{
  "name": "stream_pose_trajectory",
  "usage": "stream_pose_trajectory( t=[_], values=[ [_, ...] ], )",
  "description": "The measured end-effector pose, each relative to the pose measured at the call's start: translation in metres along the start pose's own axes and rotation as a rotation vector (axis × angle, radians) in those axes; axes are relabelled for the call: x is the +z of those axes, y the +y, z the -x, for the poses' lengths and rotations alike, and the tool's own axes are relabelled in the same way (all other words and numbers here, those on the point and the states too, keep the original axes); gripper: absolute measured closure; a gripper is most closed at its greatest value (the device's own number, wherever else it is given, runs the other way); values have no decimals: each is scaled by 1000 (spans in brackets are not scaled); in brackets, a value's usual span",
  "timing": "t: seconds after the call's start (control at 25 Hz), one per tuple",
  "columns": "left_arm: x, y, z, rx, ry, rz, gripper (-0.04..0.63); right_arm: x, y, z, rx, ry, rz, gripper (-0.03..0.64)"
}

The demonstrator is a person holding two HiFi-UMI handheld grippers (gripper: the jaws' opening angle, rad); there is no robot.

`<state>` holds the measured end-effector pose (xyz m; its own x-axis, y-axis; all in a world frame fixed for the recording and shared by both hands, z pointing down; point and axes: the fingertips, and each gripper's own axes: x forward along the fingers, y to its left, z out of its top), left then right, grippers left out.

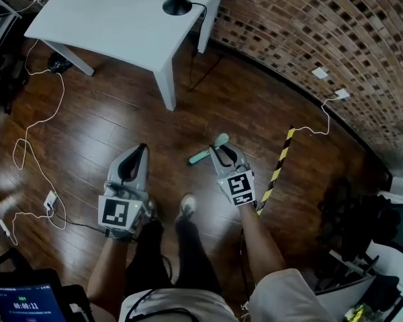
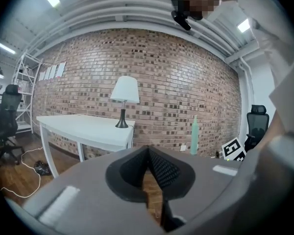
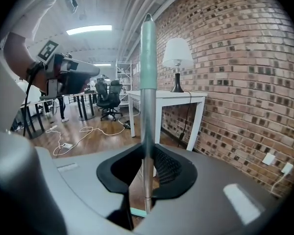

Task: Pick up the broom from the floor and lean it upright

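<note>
A: What's worn?
B: Pale short-sleeved top (image 1: 289, 297), dark trousers (image 1: 188, 247), light shoe (image 1: 187, 205).
A: The grippers?
B: Left gripper (image 1: 141, 151) and right gripper (image 1: 223, 153): grey shells (black ribbed pads (image 3: 167, 166)), a black-and-white marker cube (image 1: 119, 211) on each.

Head view is running dim with glare streaking the wood floor (image 1: 114, 113), while both gripper views are taking bright light from ceiling strips (image 3: 88, 30), bowing hard into black fisheye corners, with the broom handle (image 3: 148, 58) catching a sheen.
</note>
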<state>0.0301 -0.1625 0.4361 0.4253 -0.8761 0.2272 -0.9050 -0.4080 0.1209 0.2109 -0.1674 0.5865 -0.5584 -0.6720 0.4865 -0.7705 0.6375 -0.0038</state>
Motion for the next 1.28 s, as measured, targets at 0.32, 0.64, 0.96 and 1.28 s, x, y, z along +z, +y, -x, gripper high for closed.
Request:
stream_pose_trajectory(
  t=[0.32, 0.64, 0.96, 1.28],
  values=[
    [-19, 9, -34, 37, -4, 19, 594, -3, -31, -28, -8, 1, 41, 528],
    [-51, 46, -86, -16, 2, 45, 594, -18, -55, -99, 11, 48, 95, 528],
    [-82, 94, -135, -12, 116, 15, 594, -35, -60, -174, 32, 77, 52, 528],
    [-96, 115, -160, -7, 70, 49, 594, -24, -61, -231, 58, 50, 61, 528]
  ],
)
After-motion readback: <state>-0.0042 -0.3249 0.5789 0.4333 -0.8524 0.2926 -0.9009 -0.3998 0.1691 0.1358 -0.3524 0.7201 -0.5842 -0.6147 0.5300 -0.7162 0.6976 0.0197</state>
